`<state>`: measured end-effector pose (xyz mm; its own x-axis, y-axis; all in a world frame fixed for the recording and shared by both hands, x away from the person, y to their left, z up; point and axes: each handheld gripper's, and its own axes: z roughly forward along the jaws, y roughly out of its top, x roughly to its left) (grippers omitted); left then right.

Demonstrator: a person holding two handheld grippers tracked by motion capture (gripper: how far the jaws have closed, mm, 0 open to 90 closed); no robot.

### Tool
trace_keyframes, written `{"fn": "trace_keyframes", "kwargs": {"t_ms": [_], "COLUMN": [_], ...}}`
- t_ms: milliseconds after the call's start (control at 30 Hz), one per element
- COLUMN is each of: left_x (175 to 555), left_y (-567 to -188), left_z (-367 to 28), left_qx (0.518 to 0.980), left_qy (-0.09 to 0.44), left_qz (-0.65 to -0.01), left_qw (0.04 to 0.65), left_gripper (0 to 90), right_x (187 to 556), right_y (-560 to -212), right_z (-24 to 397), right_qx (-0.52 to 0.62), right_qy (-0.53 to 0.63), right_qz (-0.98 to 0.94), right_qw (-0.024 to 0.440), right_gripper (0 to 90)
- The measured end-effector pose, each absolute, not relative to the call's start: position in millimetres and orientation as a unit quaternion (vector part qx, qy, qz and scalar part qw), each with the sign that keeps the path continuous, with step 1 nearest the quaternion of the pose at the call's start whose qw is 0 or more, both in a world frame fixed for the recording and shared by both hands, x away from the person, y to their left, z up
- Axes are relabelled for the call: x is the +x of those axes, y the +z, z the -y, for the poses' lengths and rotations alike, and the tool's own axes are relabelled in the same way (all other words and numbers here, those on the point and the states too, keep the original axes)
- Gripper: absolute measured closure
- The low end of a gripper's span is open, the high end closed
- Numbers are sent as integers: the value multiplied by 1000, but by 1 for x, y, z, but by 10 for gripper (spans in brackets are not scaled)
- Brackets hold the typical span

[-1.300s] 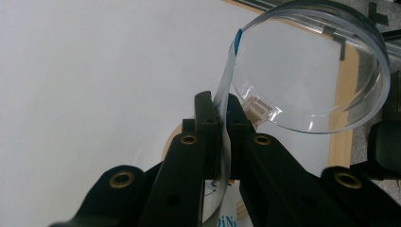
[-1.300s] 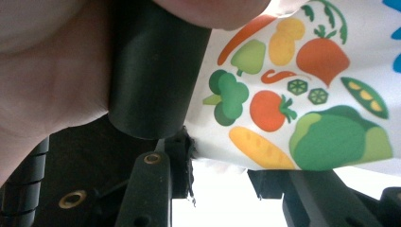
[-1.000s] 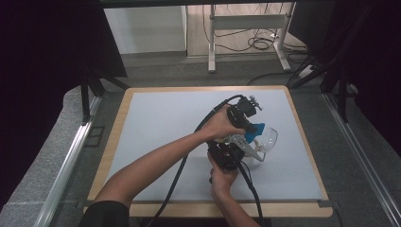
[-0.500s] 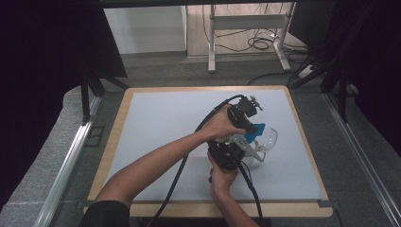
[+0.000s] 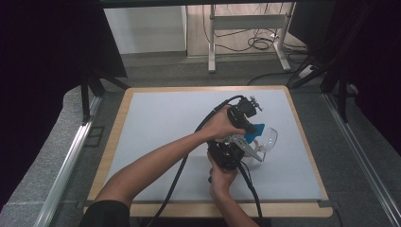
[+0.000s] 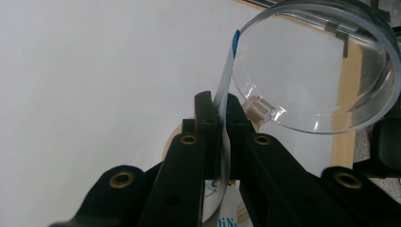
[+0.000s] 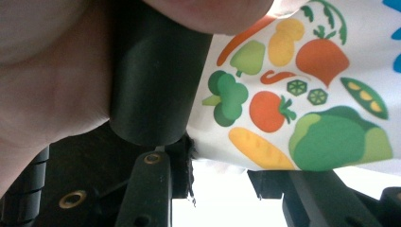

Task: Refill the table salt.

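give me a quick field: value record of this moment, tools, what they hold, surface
surface: pale mat on a wood-edged table
left tool: shut on the thin edge of a bag
bag: white, printed with vegetables, blue trim
right tool: just under the bag; grip unclear
clear container: round, transparent, beside the bag
hands: close together, right of the mat's centre

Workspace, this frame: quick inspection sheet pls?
Surface: pale mat on wood-edged table, bare apart from the work.
Job's things: flat bag printed with vegetables; clear round lid beside it.
Clutter: nothing seen.
Grippers: left gripper jaws shut on the bag's edge; right gripper jaws apart, bag above them.
Cables: black cable trails off the near edge.
Surroundings: metal frame, floor cables behind.
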<state>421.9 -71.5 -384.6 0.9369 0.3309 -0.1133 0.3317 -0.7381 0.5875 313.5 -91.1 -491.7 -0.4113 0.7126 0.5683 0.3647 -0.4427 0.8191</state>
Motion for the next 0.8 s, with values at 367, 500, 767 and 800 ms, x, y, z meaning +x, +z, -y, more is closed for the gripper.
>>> {"fn": "trace_keyframes", "kwargs": {"t_ms": [367, 500, 767, 800], "left_x": [423, 422, 422, 422], "left_y": [-384, -384, -383, -383], "left_z": [74, 74, 74, 73], "left_qx": [933, 933, 932, 932], "left_qy": [0, 0, 0, 0], "left_qz": [-175, -176, -177, -176], "left_qw": [314, 315, 315, 316], "left_gripper": [887, 886, 886, 887], "right_x": [314, 314, 315, 315], "right_y": [-491, -491, -490, -490], "right_z": [92, 93, 93, 93], "right_qx": [529, 529, 527, 527], "right_qy": [666, 668, 667, 667], "right_qz": [-510, -508, -510, -510], "right_qw": [129, 129, 132, 132], "right_gripper": [653, 652, 652, 653]}}
